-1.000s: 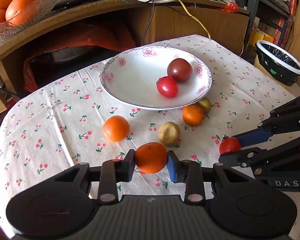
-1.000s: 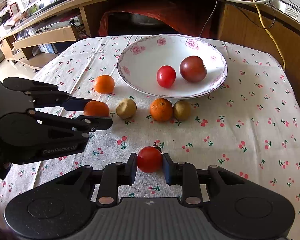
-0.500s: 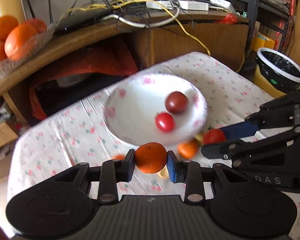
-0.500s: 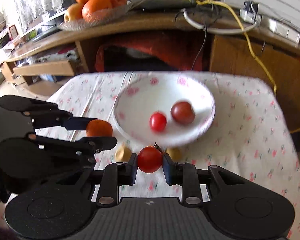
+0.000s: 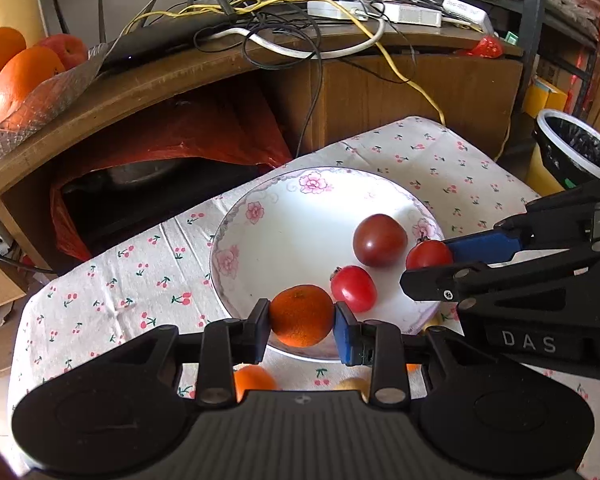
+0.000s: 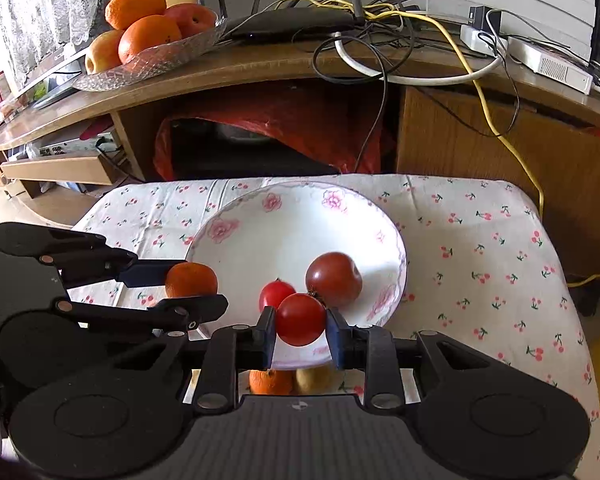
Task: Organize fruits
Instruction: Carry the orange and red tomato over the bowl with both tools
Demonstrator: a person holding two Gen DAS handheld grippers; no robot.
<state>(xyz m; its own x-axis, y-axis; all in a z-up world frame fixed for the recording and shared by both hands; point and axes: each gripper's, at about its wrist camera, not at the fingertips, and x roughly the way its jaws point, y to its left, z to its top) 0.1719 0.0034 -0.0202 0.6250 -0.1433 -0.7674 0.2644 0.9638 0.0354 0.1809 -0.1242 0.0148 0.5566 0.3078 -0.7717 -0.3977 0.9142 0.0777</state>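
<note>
Both grippers are clamped on fruit above the white flowered bowl (image 5: 256,216). In the left wrist view, the left gripper (image 5: 302,322) pinches a mandarin (image 5: 301,315) between its pads over the bowl's near rim, and the right gripper (image 5: 428,258) reaches in from the right, closed on a red tomato (image 5: 429,253) at the bowl's right rim. The right wrist view shows that tomato (image 6: 300,319) squeezed between its own pads (image 6: 269,330), and the left gripper (image 6: 190,286) coming in from the left with the mandarin (image 6: 191,279) at the bowl's (image 6: 240,236) left rim.

Inside the bowl lie a dark reddish-brown tomato (image 5: 379,240) and a smaller bright red tomato (image 5: 354,288), close together toward the right half; the bowl's left and far parts are bare.

Only the left view shows an orange (image 5: 254,382) and a yellowish fruit (image 5: 352,383) on the cherry-print cloth (image 5: 112,300) just before the bowl, plus a black-lined bin (image 5: 576,152) beyond the tabletop's right edge. Only the right view shows the wide clear cloth (image 6: 484,264) stretching to the right edge, and another orange (image 6: 270,382) with a yellowish fruit (image 6: 316,380) under the bowl's near rim.

Behind the far edge stands a wooden shelf (image 6: 260,68) carrying a glass dish of oranges (image 6: 148,36) and tangled cables (image 5: 300,28).
</note>
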